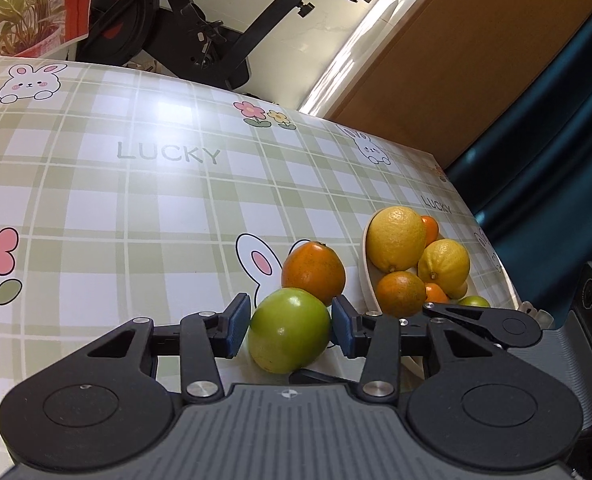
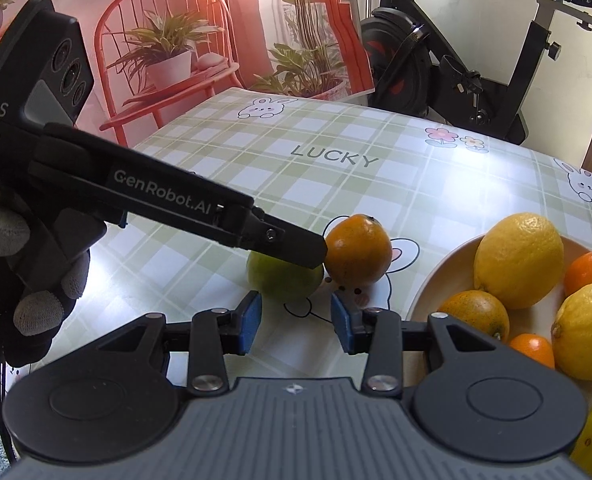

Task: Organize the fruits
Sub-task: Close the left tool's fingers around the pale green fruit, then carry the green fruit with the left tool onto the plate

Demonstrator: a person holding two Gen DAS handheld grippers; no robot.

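Here, in the left wrist view, the left gripper (image 1: 291, 326) has its fingers on either side of a green fruit (image 1: 289, 330) on the checked worktop (image 1: 136, 200); whether the pads (image 1: 238, 328) press it I cannot tell. An orange (image 1: 313, 273) sits just behind it, and the bowl (image 1: 366, 280) is partly hidden. In the right wrist view, the right gripper (image 2: 296, 322) stands open over bare worktop, and the left gripper's arm covers part of the green fruit.

Checked green tablecloth (image 2: 336, 136); behind it an exercise bike (image 2: 456, 60) — and a plant-printed backdrop (image 2: 176, 40).
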